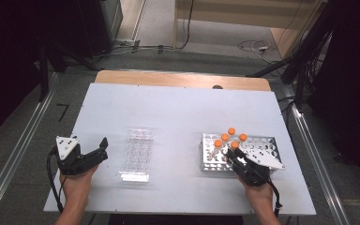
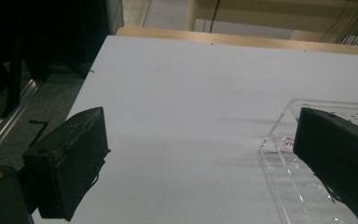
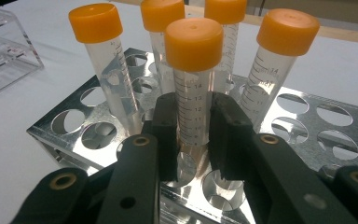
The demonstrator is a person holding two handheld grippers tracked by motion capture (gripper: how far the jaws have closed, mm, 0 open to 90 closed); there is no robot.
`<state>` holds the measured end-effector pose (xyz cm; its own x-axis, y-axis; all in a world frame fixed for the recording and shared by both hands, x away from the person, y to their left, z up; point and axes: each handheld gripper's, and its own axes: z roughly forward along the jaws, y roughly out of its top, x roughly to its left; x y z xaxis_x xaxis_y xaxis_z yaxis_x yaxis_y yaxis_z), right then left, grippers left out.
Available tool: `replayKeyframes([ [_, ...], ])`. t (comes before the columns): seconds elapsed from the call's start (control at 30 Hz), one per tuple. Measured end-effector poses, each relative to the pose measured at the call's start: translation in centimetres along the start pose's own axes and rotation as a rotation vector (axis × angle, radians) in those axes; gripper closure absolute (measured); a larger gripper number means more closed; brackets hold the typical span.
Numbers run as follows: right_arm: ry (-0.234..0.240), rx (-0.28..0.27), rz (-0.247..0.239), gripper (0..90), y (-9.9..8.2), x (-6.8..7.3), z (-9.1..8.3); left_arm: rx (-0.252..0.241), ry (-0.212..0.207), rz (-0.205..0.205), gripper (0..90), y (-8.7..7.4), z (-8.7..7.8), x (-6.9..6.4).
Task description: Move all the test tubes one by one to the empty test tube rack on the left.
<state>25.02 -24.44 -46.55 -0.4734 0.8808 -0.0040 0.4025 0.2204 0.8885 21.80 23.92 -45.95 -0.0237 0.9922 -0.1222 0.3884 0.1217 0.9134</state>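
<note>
A shiny metal rack (image 1: 267,144) at the right of the white table holds several clear tubes with orange caps (image 1: 231,131). My right gripper (image 1: 235,154) reaches in from the near side. In the right gripper view, my right gripper (image 3: 193,114) is shut on the nearest tube (image 3: 192,88), a pad on each side of its marked barrel. The tube stands upright in its hole. My left gripper (image 1: 102,149) rests open on the table left of a clear plastic rack (image 1: 137,154). Its jaws stand wide with nothing between them, the right one over the clear rack's corner (image 2: 284,135).
The white board (image 1: 178,112) covers a wooden table whose edge shows at the back (image 1: 183,78). Many holes of the metal rack (image 3: 335,140) are bare. Cables and dark stands lie on the floor beyond and beside the table.
</note>
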Motion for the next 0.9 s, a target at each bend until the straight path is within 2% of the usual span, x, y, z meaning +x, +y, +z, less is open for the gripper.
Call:
replayKeyframes([
  [0.5, 0.001, -0.052, 0.004, 72.0, 0.7, 0.0, -0.9, 0.000, 0.001, -0.001, 3.3, 0.0, 0.0, 0.0],
  [0.63, 0.005, -0.066, 0.026, 72.1, 1.3, -0.3, -1.5, 0.001, 0.000, 0.000, 3.2, 0.0, 0.0, 0.0],
  [0.9, 0.002, -0.085, 0.017, 72.3, 2.0, -0.1, -2.1, -0.001, -0.001, 0.000, 3.3, 0.0, 0.0, 0.0],
])
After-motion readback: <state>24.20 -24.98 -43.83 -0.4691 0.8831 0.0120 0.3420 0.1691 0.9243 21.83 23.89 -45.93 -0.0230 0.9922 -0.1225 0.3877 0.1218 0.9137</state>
